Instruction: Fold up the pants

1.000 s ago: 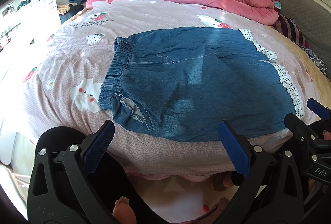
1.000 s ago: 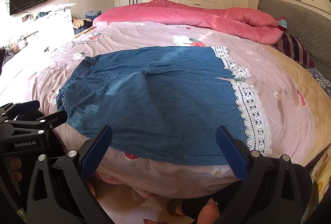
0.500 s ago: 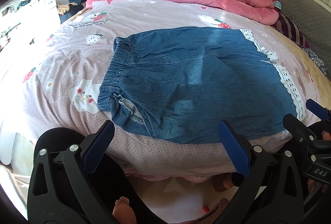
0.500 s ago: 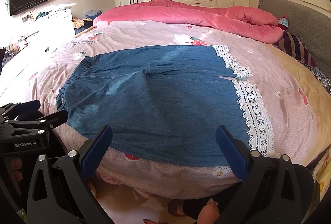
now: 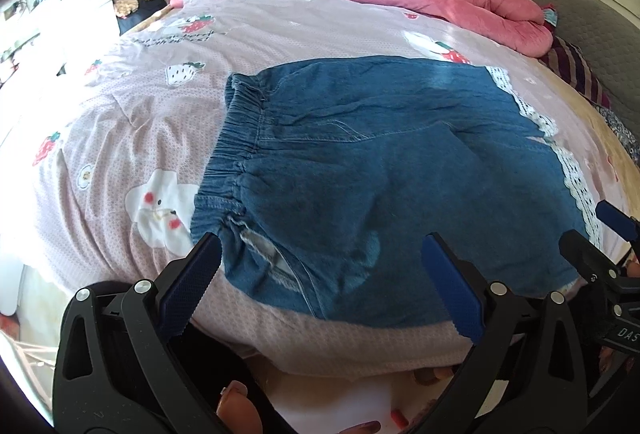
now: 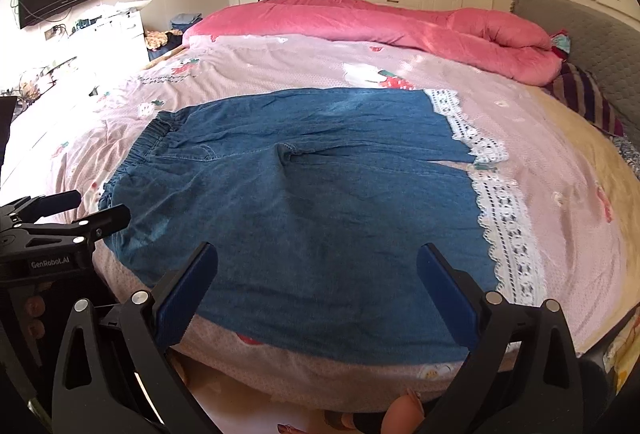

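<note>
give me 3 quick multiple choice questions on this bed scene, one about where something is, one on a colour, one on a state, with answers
1. Where does the waistband of the pants lie?
A. toward the left
B. toward the right
C. under the quilt

2. What colour is the quilt bunched at the far side of the bed?
A. green
B. pink
C. white

3. How do the left gripper and right gripper stand?
A. both open, empty
B. both shut on cloth
C. one shut

Answers: 1 A, the gathered elastic waistband sits left, the lace hem right. 2 B, it is pink. 3 A, wide gaps show between the fingers, nothing held.
</note>
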Action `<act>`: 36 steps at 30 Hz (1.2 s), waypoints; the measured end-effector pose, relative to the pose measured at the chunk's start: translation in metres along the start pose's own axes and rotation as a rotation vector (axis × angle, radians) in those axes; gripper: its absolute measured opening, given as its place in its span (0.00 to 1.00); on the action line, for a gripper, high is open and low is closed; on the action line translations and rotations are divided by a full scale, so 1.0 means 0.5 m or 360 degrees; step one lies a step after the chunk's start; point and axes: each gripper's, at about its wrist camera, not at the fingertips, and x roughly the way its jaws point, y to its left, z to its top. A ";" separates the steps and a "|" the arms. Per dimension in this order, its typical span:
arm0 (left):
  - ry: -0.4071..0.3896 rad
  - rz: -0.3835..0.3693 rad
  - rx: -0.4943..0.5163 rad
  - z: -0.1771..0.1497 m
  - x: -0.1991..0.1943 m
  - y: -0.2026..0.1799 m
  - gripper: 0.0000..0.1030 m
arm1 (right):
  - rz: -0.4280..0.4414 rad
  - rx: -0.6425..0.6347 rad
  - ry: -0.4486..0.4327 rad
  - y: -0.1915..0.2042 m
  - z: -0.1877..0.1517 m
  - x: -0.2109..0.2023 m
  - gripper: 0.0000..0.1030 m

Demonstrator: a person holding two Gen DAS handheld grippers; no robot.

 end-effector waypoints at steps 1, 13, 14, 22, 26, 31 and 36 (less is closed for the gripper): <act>0.0006 -0.0001 -0.0012 0.005 0.006 0.006 0.91 | 0.0012 -0.0001 0.0009 -0.001 0.006 0.006 0.96; 0.0022 0.0102 -0.0126 0.162 0.098 0.135 0.91 | 0.0150 -0.0158 0.0127 0.005 0.133 0.116 0.96; 0.0025 0.0121 -0.0124 0.175 0.105 0.141 0.91 | 0.0153 -0.0178 0.0123 0.007 0.145 0.127 0.96; 0.0077 0.0203 0.0006 0.265 0.194 0.167 0.91 | 0.0194 -0.0243 0.0193 0.011 0.229 0.218 0.96; 0.0094 0.0241 0.0090 0.287 0.246 0.170 0.91 | 0.0157 -0.0332 0.0190 0.023 0.264 0.262 0.96; 0.0114 0.0238 0.0172 0.291 0.292 0.168 0.90 | 0.0137 -0.0500 0.0187 0.043 0.305 0.323 0.96; 0.0137 0.0179 0.0261 0.301 0.329 0.157 0.62 | 0.0081 -0.0663 0.0198 0.060 0.347 0.395 0.96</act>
